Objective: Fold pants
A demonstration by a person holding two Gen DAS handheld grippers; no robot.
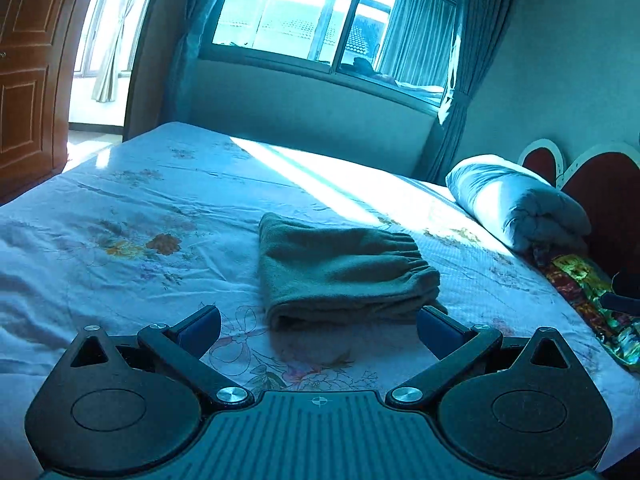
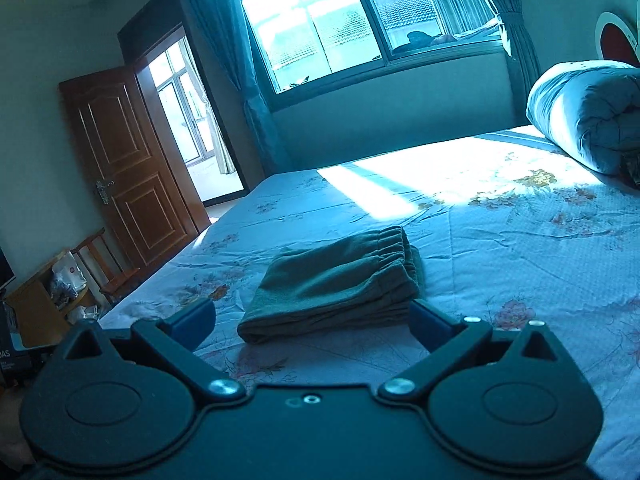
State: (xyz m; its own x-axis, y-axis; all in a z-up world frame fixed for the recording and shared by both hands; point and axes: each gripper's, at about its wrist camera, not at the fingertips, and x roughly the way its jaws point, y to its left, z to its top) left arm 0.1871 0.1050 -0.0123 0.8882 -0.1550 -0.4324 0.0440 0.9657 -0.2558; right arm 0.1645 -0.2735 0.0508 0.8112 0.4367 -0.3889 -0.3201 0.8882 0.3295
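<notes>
The pants (image 1: 344, 272) lay as a compact folded bundle on the bed (image 1: 120, 220), straight ahead of both claws and just beyond their fingertips, so any next move turned on that short forward reach. My left claw (image 1: 318, 326) stood wide open and empty, its blue pads spread to either side of the bundle's near folded edge without touching it. My right claw (image 2: 310, 320) was open and empty as well, with the bundle sitting between and just past its tips. In both views the bundle's long axis ran left to right, with the gathered waistband on the far right and the stacked layers showing along the near edge. I judged neither claw clearly nearer; both hovered about equally close. The folding looked finished or nearly so, though I could not count the layers, and the legs and cuffs were tucked out of sight inside. The strong blue cast and the glare of the sun patch behind flattened the cloth's detail. A rolled quilt (image 1: 516, 204) sat well apart at the far right by the headboard.
</notes>
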